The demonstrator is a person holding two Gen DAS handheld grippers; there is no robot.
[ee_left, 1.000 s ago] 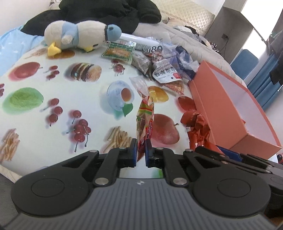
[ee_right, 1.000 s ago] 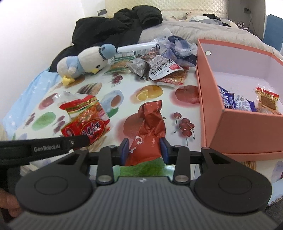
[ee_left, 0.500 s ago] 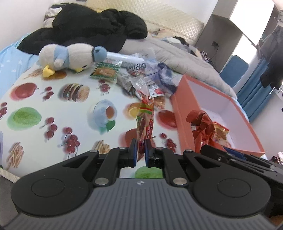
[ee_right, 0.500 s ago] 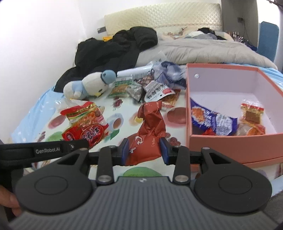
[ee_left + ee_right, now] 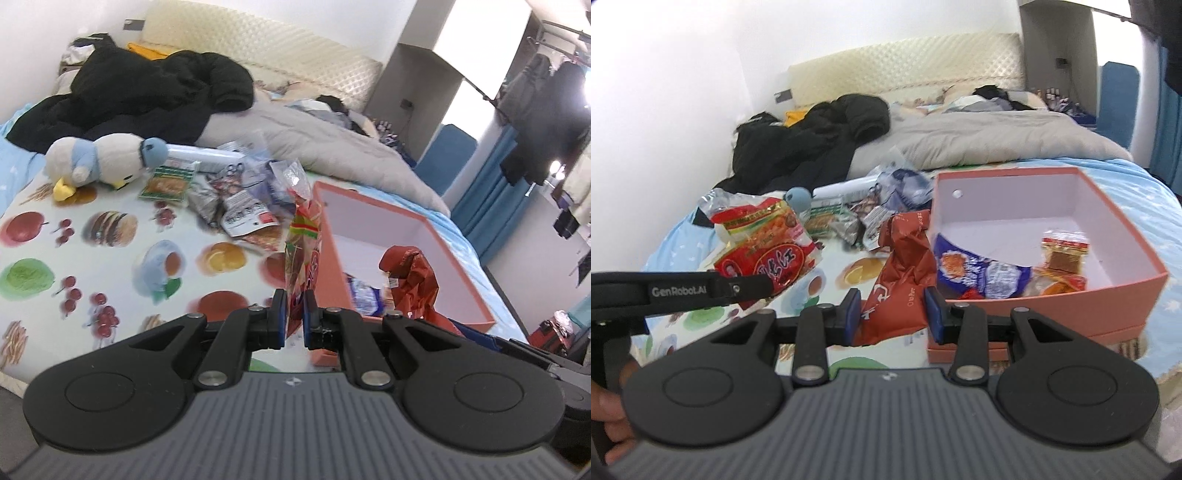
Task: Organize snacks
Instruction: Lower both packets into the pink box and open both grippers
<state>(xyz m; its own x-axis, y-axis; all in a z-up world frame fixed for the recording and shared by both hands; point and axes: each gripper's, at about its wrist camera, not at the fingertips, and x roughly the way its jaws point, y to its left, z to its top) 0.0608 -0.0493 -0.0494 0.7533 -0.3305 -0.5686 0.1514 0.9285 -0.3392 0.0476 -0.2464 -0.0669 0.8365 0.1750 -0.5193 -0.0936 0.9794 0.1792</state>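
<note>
The left gripper is pinched nearly closed on the bottom edge of a clear snack bag with red and yellow print, which stands upright in the centre of the left wrist view. In the right wrist view that same bag hangs at the left of the frame, clear of the fruit-printed cloth. The right gripper clamps a crumpled red packet between its blue pads — the jaws stand partway apart, filled by the packet. The orange box sits at right centre of that frame, just beside the red packet, with a blue-and-white packet and a small red-and-gold one lying inside. Behind, in mid-frame, loose snack packets lie heaped — a plush penguin rests at their left.
</note>
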